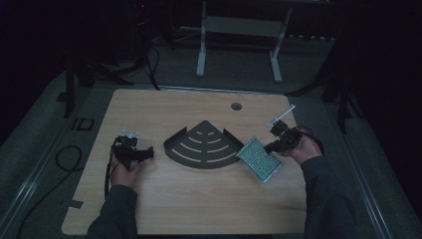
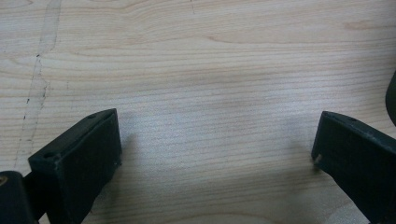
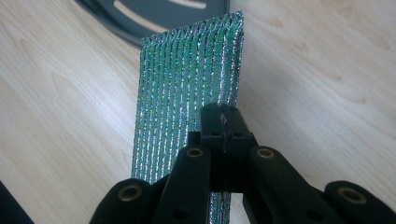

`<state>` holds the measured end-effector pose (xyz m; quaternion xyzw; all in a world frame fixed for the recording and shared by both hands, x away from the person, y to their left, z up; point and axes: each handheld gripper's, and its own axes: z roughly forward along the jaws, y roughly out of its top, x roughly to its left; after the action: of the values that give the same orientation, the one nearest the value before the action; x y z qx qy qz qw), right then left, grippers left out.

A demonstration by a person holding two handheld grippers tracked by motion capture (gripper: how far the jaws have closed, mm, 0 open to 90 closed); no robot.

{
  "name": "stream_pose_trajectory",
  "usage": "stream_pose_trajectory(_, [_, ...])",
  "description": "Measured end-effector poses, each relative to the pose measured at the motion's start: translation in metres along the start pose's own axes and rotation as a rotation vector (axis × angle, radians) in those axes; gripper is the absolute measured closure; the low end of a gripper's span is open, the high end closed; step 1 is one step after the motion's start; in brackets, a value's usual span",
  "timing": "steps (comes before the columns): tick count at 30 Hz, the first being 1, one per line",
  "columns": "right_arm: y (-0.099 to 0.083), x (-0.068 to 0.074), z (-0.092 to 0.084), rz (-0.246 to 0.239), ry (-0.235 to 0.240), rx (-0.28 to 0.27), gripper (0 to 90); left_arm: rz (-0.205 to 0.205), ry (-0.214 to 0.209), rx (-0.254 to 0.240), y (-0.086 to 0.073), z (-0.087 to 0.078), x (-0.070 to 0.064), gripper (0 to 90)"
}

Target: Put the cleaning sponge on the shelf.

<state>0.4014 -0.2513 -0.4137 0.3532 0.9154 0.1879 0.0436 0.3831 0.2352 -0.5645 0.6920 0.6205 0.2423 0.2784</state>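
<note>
L gripper (image 1: 145, 154) sits at the table's (image 1: 199, 199) left side, held low in the left hand (image 1: 123, 172), jaws pointing right toward the rack (image 1: 203, 146). Its jaws stand wide apart w/ nothing between them, just bare wood. Prob parked there on standby, close enough to steady the rack if needed, but that's a guess. A small crumpled clear scrap (image 1: 131, 133) lies just beyond it.

Centre: rack, a dark quarter-circle shelf w/ curved slots, lies flat, point facing away from the person. Looks like the spot where the pad (image 1: 260, 159) is meant to go.

Right: pad is a green-silver ribbed rectangle, just right of the rack, near corner almost at the rack's edge. R gripper (image 1: 271, 147) has its jaws pinched fully together on the pad's right edge. Edge grip makes sense: pad is thin, so nipping the rim lets it be lifted or dragged w/o the jaws fouling the table. A thin white stick (image 1: 281, 115) lies beyond the right hand (image 1: 304, 149), untouched.

Views compared: high view gives the layout, i.e. who's where, pad vs rack spacing, but it's dim and the jaws are tiny. L gripper view shows the open jaws and wood grain (image 2: 205, 93) up close. R gripper view shows the pad (image 3: 187, 107) tilted up off the table, the sparkly ribs, and the rack's rim (image 3: 154, 14) just past the pad's far end. Can't tell from it whether pad's far corner touches the table.
</note>
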Motion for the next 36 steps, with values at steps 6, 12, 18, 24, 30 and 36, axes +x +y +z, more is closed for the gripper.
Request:
stream_pose_trajectory(6, [0.008,0.000,-0.005,-0.003,-0.006,-0.013,89.8,0.001,0.000,0.000,0.000,0.000,0.000,1.7])
stream_pose_trajectory(12, [0.014,-0.002,-0.008,-0.011,-0.019,-0.015,89.8,0.001,0.000,0.000,0.000,0.000,0.000,1.7])
stream_pose_trajectory(18, [0.020,-0.003,-0.010,-0.015,-0.028,-0.015,89.8,0.001,0.001,0.000,0.000,0.000,0.000,1.7])
stream_pose_trajectory(24, [0.027,-0.004,-0.010,-0.019,-0.038,-0.018,89.8,0.001,0.001,0.000,0.000,0.000,0.000,1.7])
stream_pose_trajectory(30, [0.036,-0.002,-0.011,-0.024,-0.049,-0.018,89.8,0.001,0.000,0.001,0.000,0.000,0.000,1.7])
stream_pose_trajectory(36, [0.044,-0.002,-0.014,-0.027,-0.067,-0.030,89.8,0.001,0.000,0.001,0.000,0.000,0.000,1.7])
